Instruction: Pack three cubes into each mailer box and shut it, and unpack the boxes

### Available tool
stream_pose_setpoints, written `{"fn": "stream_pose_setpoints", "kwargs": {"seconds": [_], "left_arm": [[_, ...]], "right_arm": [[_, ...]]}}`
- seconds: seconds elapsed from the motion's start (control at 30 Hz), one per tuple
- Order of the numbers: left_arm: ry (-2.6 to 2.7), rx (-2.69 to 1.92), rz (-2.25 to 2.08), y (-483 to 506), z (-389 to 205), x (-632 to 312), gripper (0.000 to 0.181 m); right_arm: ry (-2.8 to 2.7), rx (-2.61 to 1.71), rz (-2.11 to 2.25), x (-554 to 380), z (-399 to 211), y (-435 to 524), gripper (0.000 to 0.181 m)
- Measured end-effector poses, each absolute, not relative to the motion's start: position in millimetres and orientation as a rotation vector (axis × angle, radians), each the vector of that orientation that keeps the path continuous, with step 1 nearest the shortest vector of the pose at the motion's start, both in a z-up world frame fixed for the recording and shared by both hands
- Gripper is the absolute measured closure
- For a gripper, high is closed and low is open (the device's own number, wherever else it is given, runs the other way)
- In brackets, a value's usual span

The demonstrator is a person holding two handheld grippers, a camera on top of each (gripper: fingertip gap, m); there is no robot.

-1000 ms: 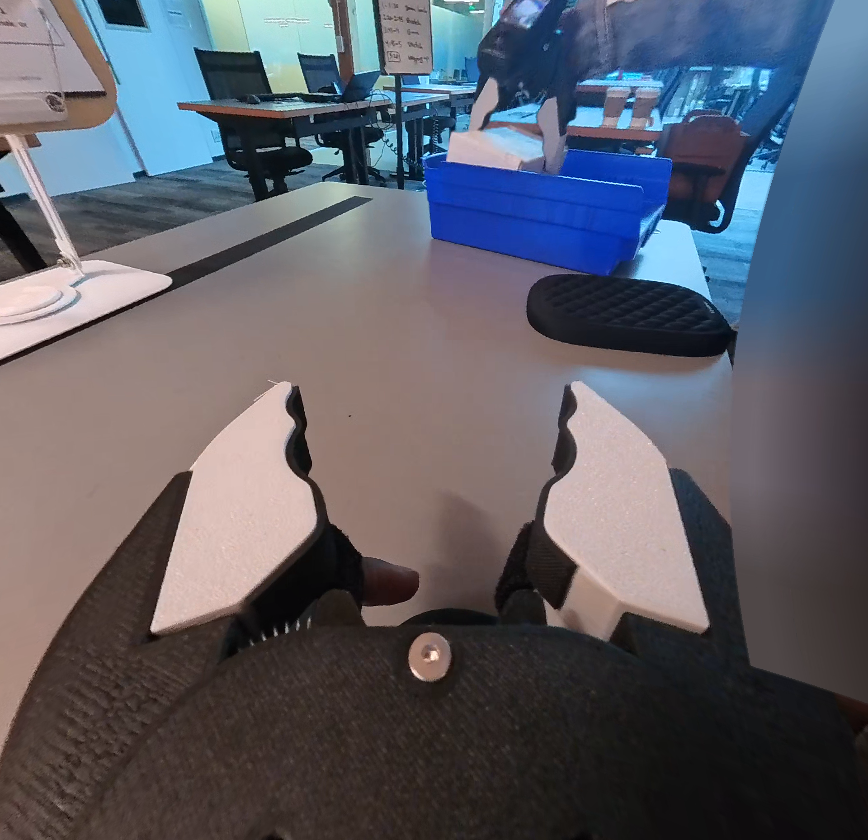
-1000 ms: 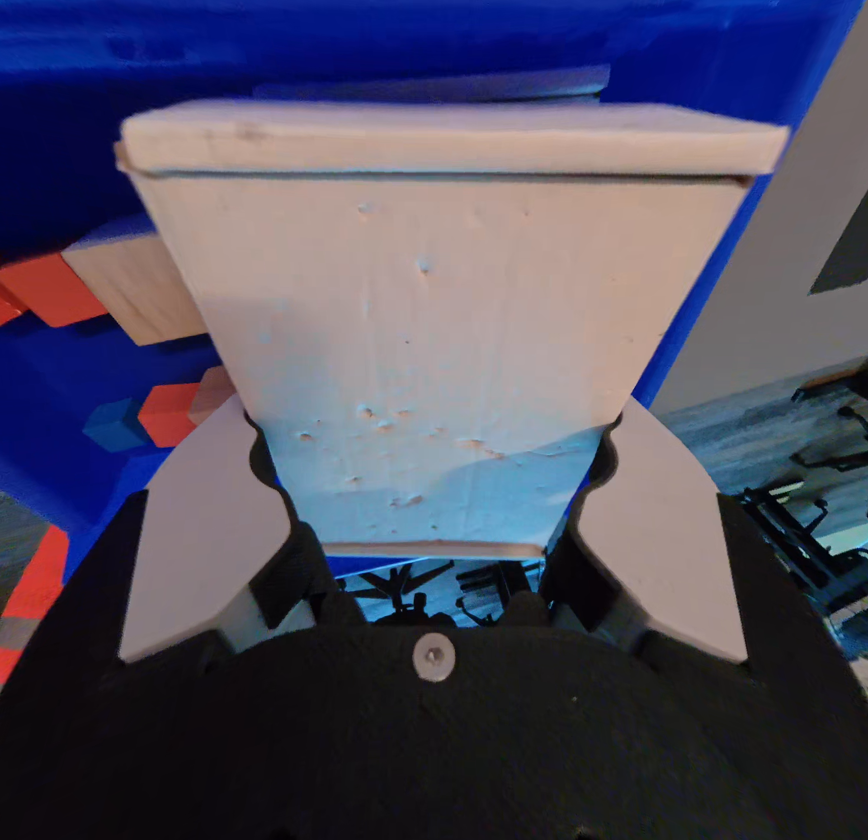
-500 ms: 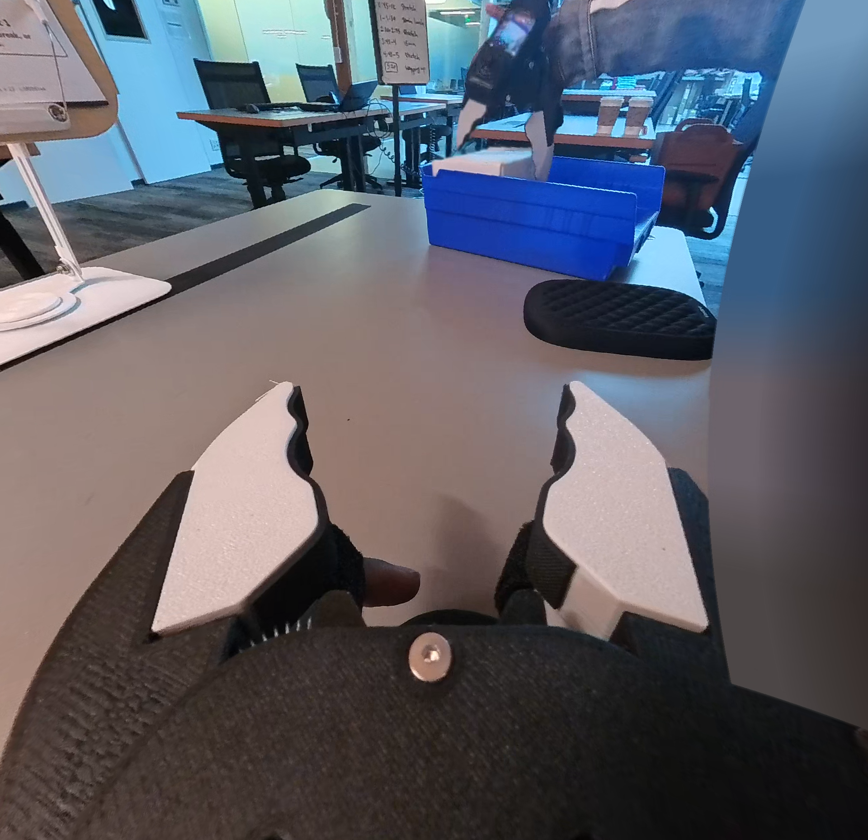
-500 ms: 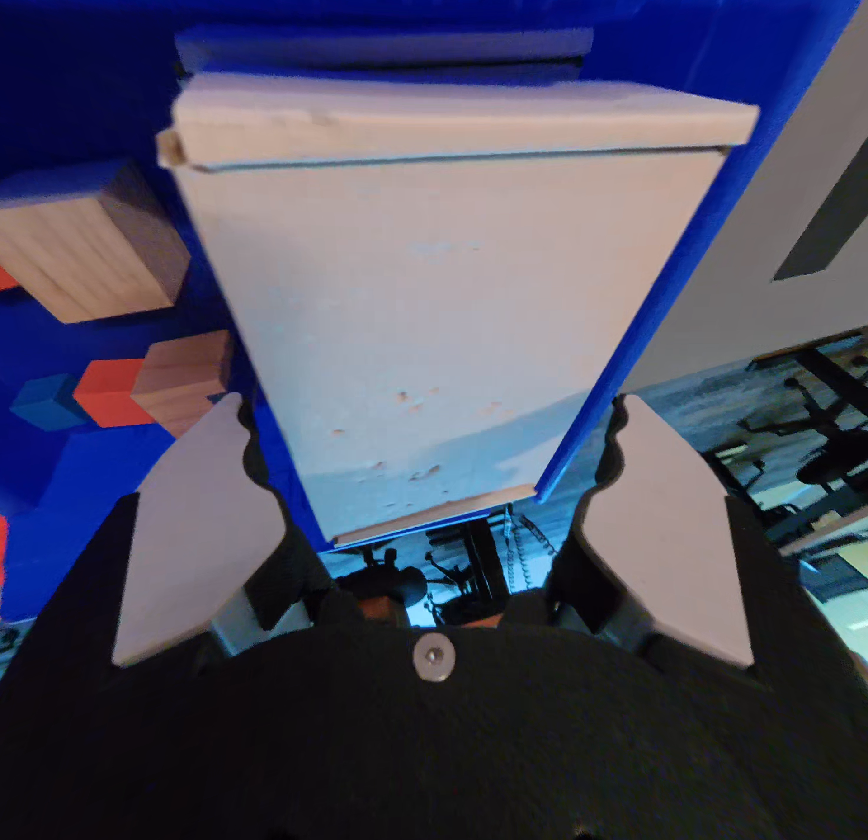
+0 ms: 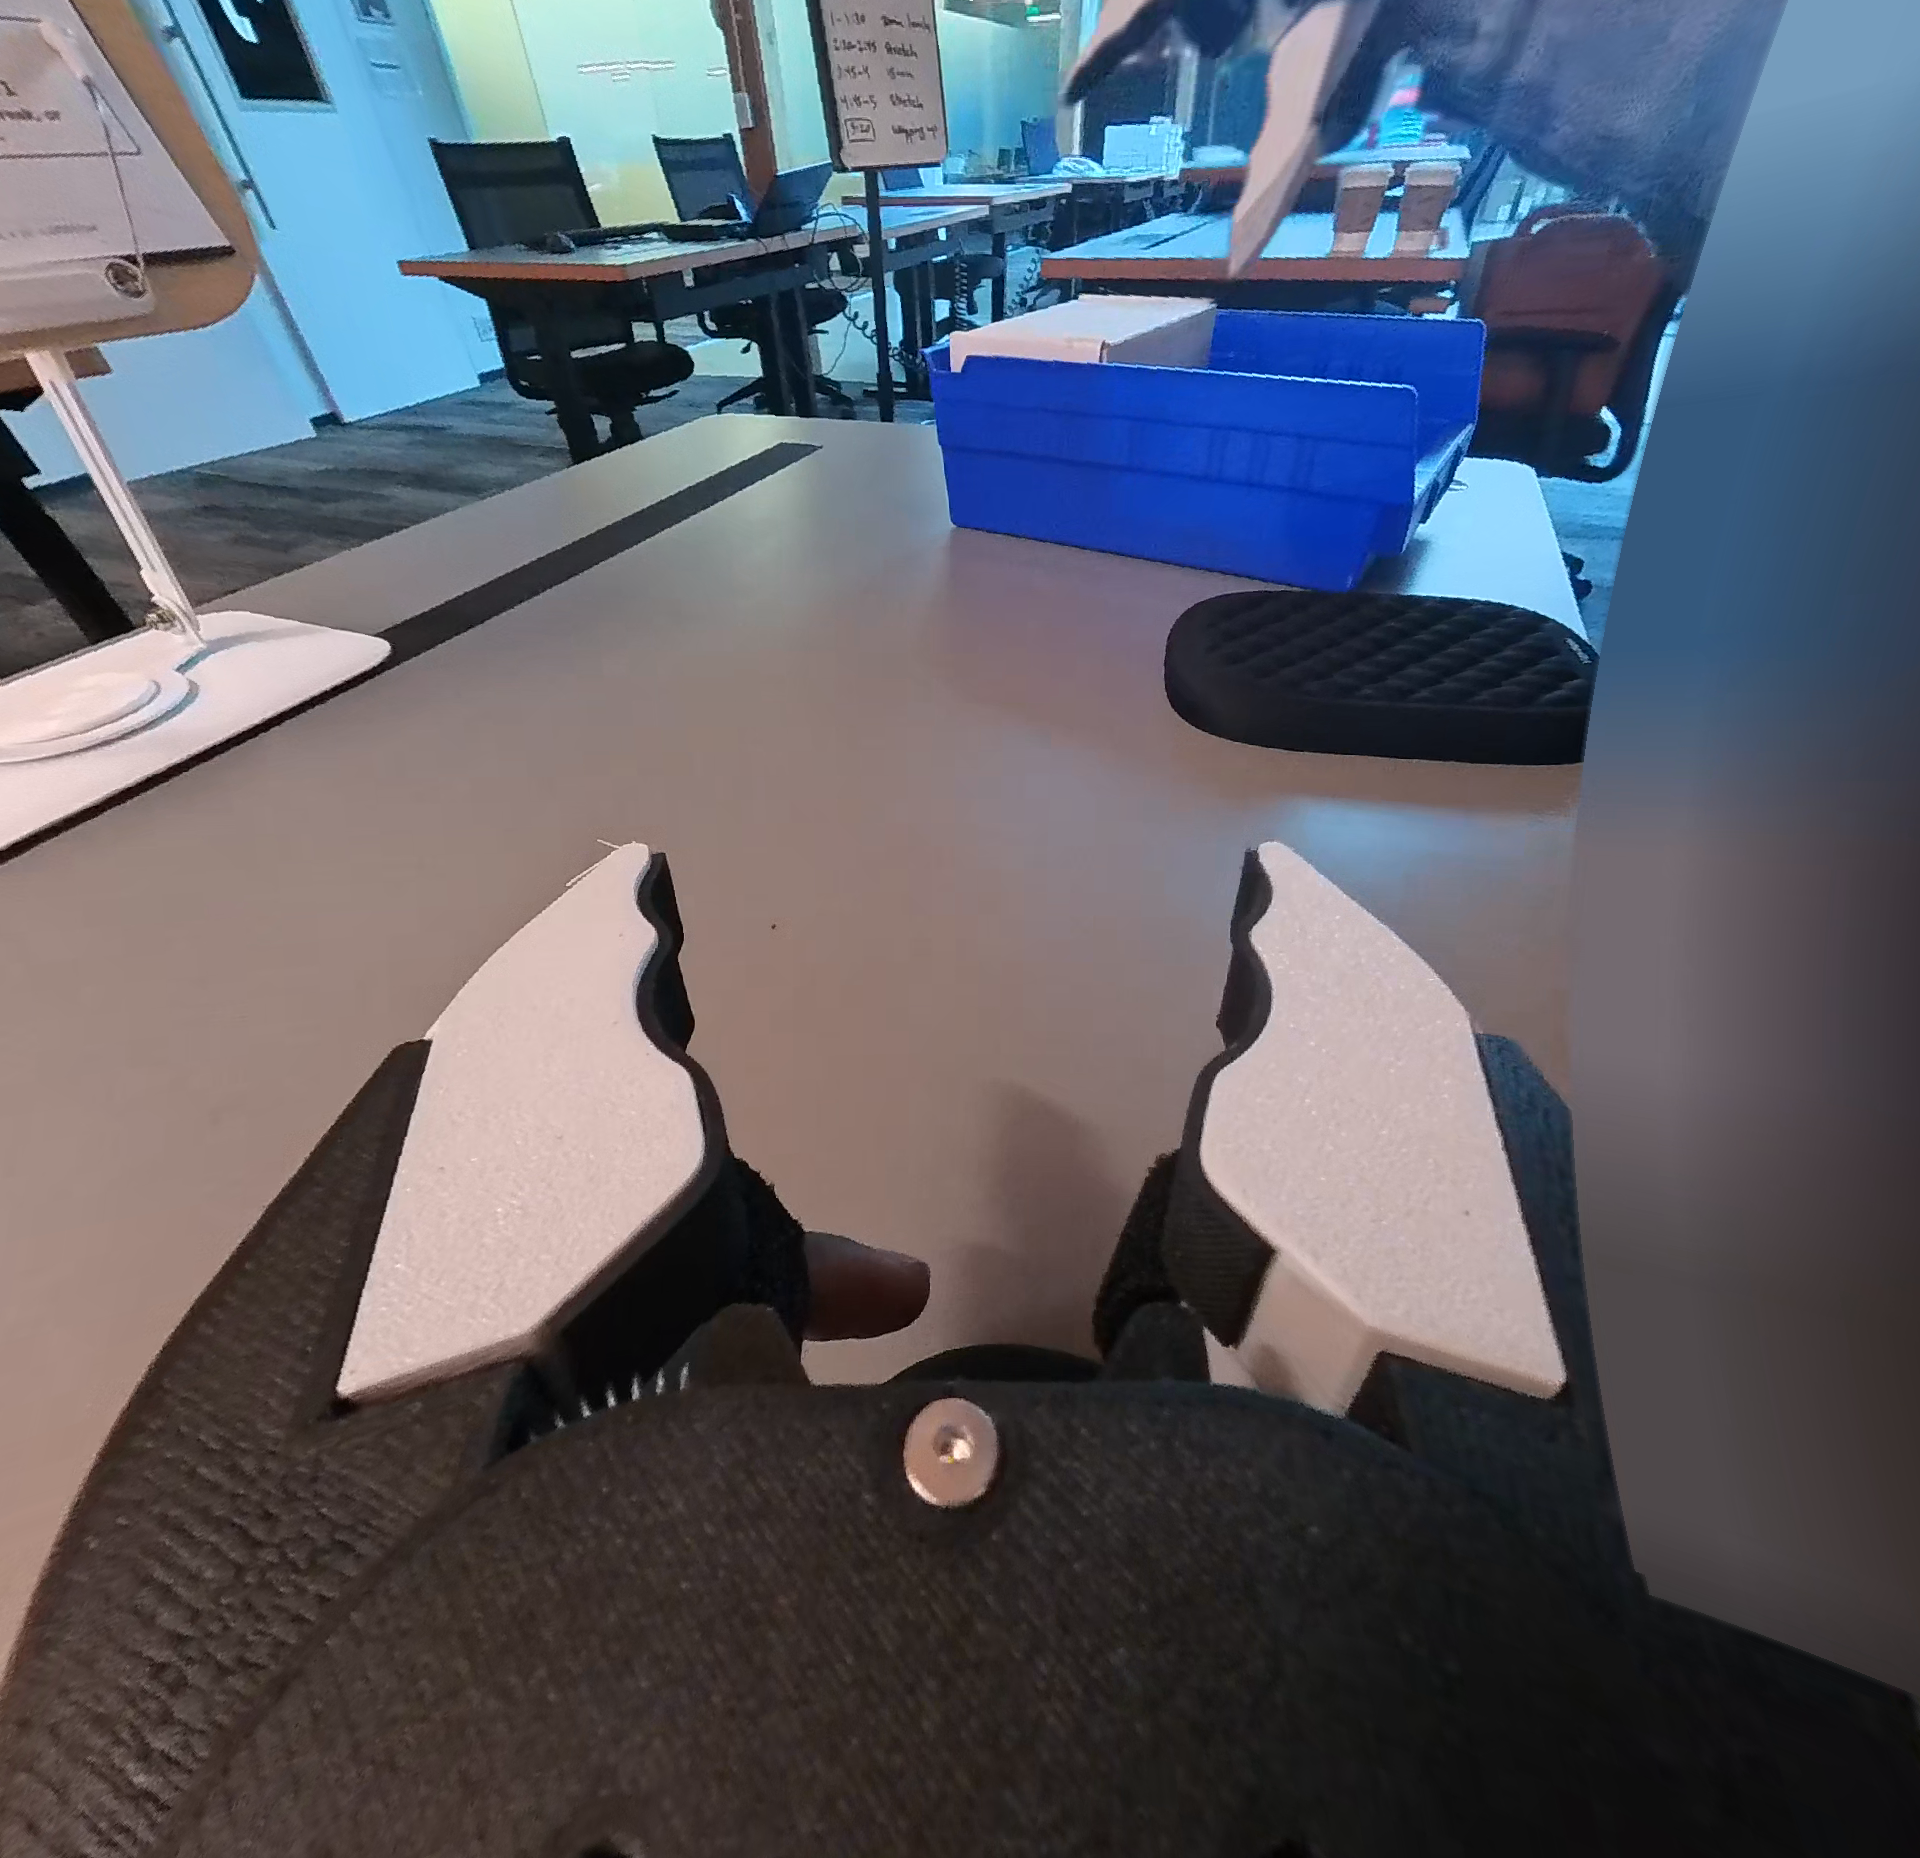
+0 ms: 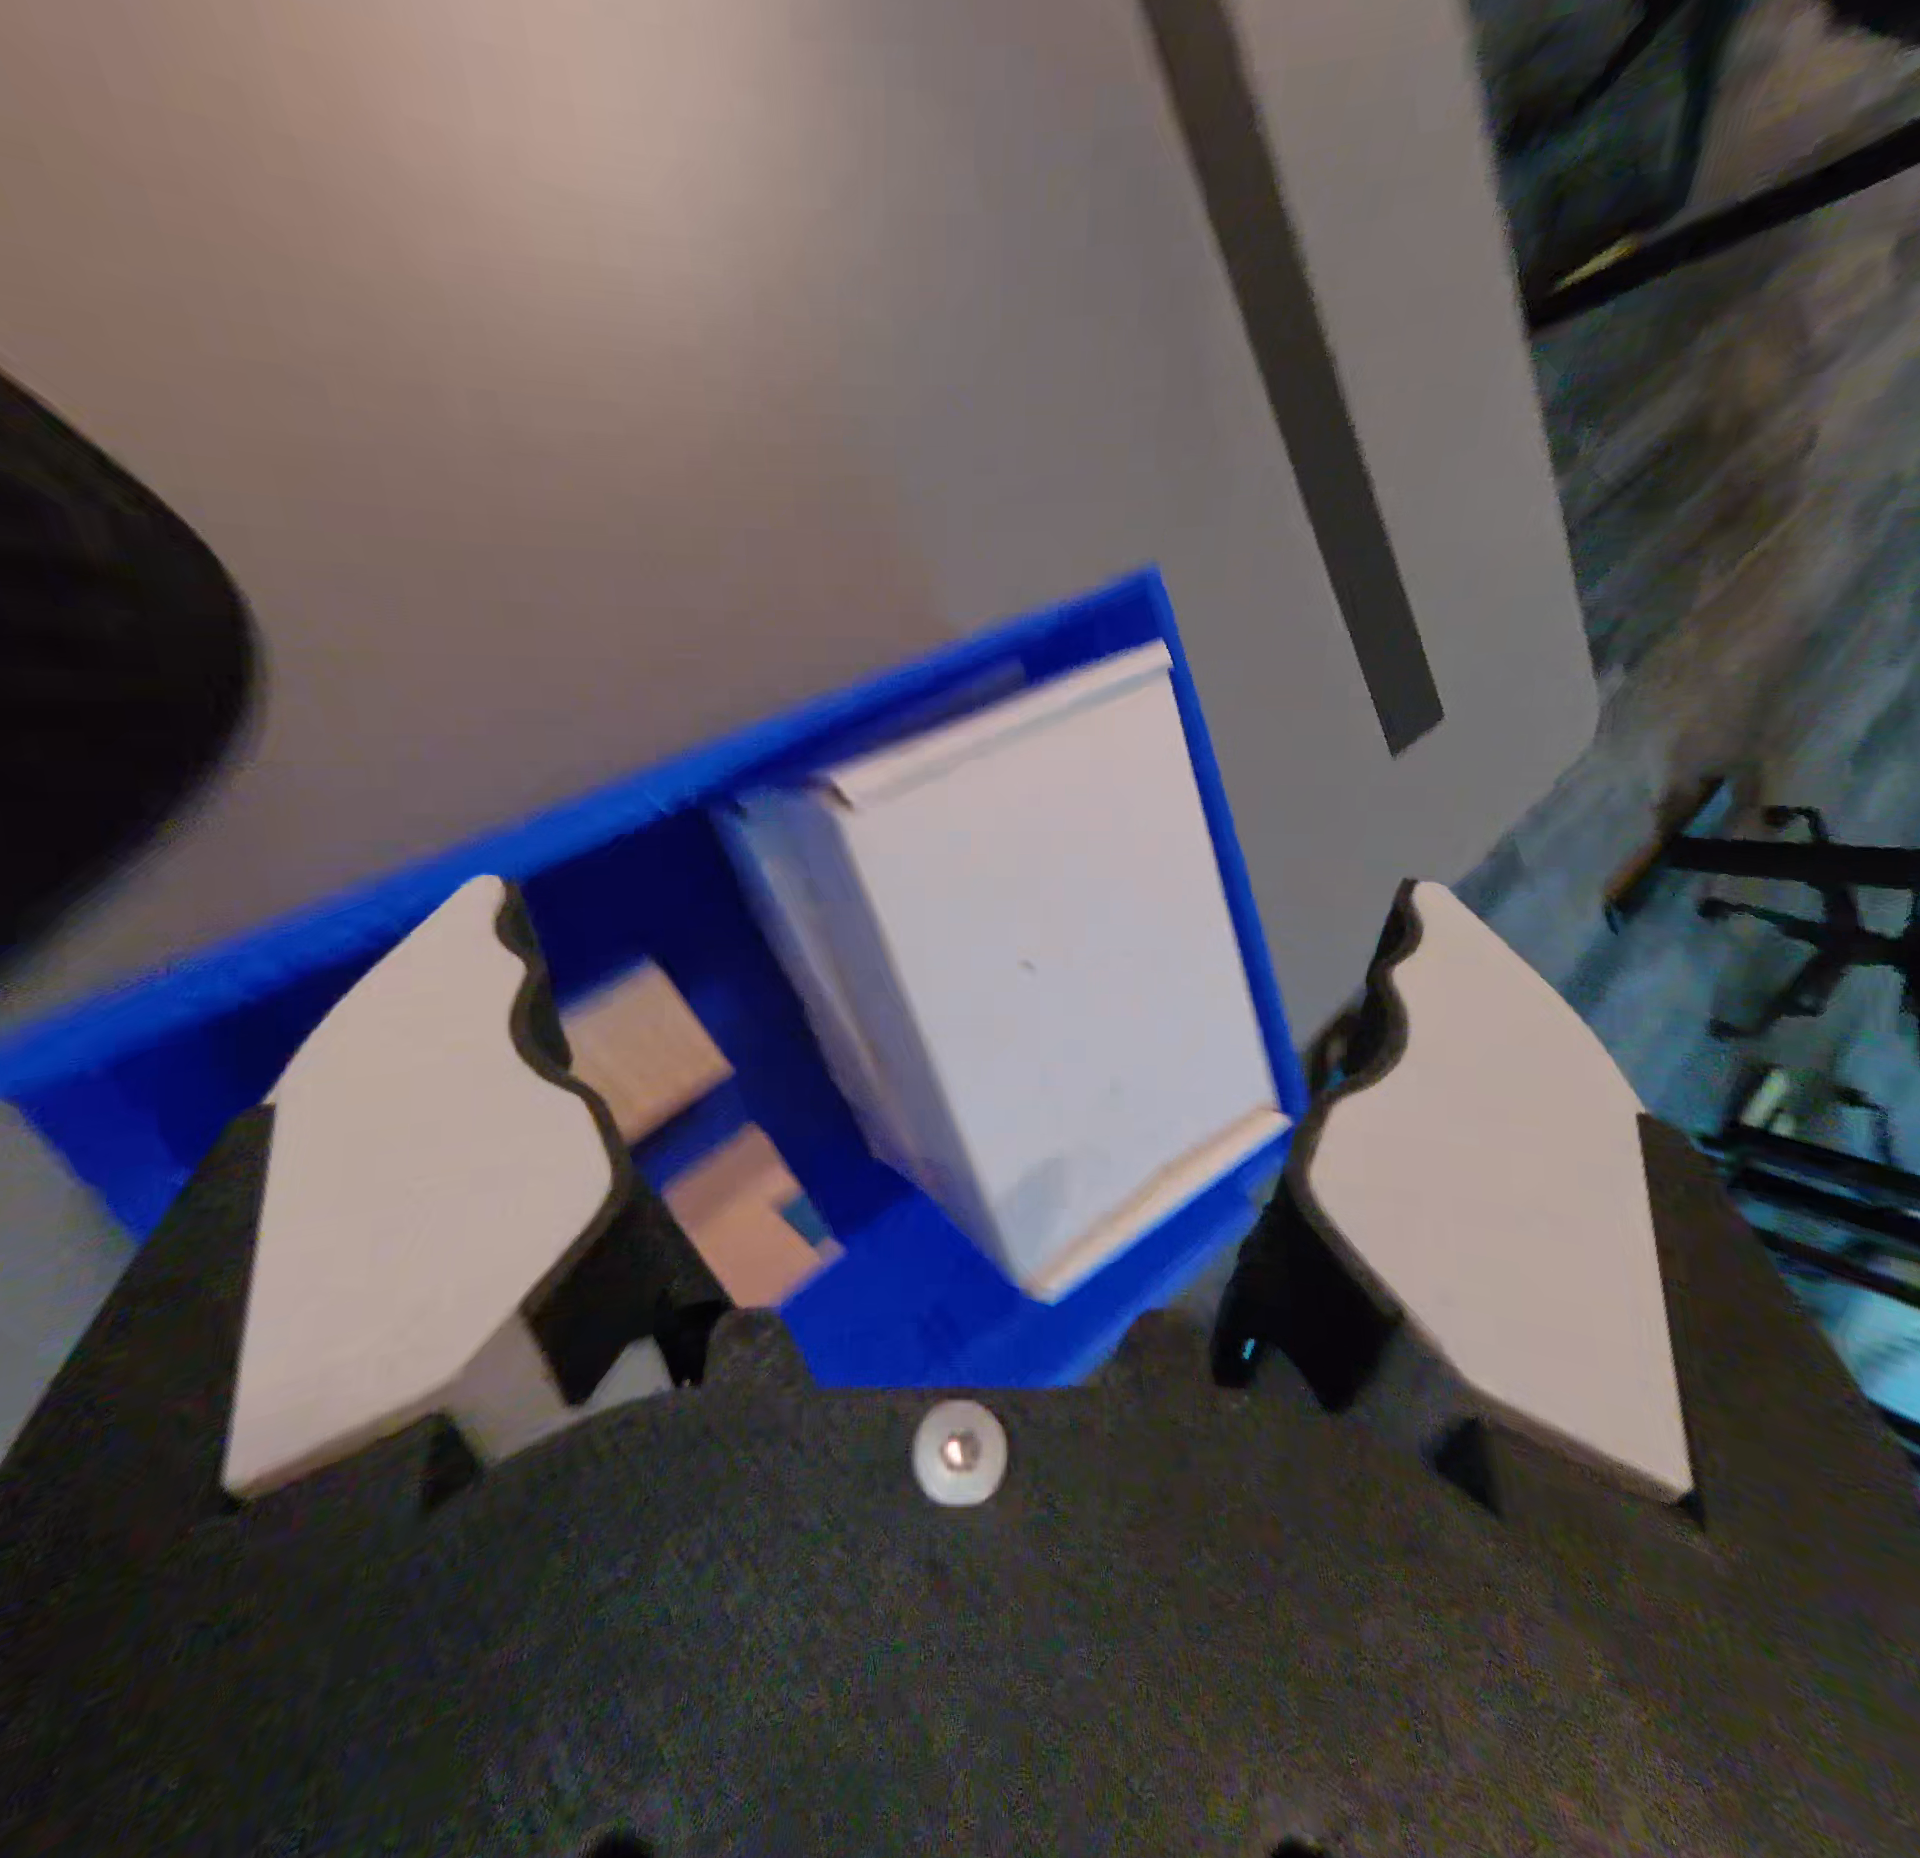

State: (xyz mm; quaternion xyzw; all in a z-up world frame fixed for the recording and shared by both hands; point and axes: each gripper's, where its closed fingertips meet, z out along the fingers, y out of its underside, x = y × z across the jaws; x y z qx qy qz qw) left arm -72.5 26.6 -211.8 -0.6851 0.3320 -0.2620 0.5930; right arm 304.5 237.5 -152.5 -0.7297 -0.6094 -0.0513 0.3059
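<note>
A shut white mailer box (image 6: pixel 1039 967) lies in the blue bin (image 6: pixel 644 780), at its end nearest the table's dark stripe. It also shows in the left wrist view (image 5: pixel 1081 331), sticking up over the blue bin (image 5: pixel 1195 458). Wooden cubes (image 6: pixel 644 1060) lie blurred in the bin beside the box. My right gripper (image 6: pixel 956 935) is open and empty, raised above the bin; it appears blurred in the left wrist view (image 5: pixel 1195 115). My left gripper (image 5: pixel 951 873) is open and empty, low over the grey table (image 5: pixel 831 769).
A black wrist pad (image 5: pixel 1371 676) lies on the table in front of the bin. A white stand base (image 5: pixel 156 686) sits at the left. A dark stripe (image 5: pixel 582 551) runs across the table. Office desks and chairs stand beyond. Some 45 centimetres of space lies between my two pairs of fingers.
My right gripper opened, let go of the mailer box in the bin and rose well above it. My left gripper stayed still.
</note>
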Motion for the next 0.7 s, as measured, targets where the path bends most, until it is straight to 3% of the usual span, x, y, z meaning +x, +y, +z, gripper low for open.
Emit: {"fn": "stream_pose_setpoints", "kwargs": {"seconds": [0.17,0.23,0.47,0.57,0.7], "left_arm": [[0.797,-1.598,-0.580,26.1,-214.5,-70.2,0.080],[0.805,-1.601,-0.569,26.1,-215.6,-69.4,0.081],[0.796,-1.608,-0.559,27.6,-216.6,-70.3,0.082],[0.797,-1.611,-0.555,27.8,-217.2,-70.2,0.082],[0.777,-1.610,-0.561,29.1,-216.0,-72.0,0.082]], "right_arm": [[-1.199,-1.725,0.195,250.3,-123.7,160.0,0.035],[-0.988,-1.686,0.254,247.7,-123.6,140.6,0.046],[-0.577,-2.027,0.147,302.5,-199.9,105.8,0.058],[-0.542,-2.111,0.171,308.1,-214.2,108.9,0.078],[-0.583,-2.243,0.186,305.7,-239.8,102.9,0.123]]}}
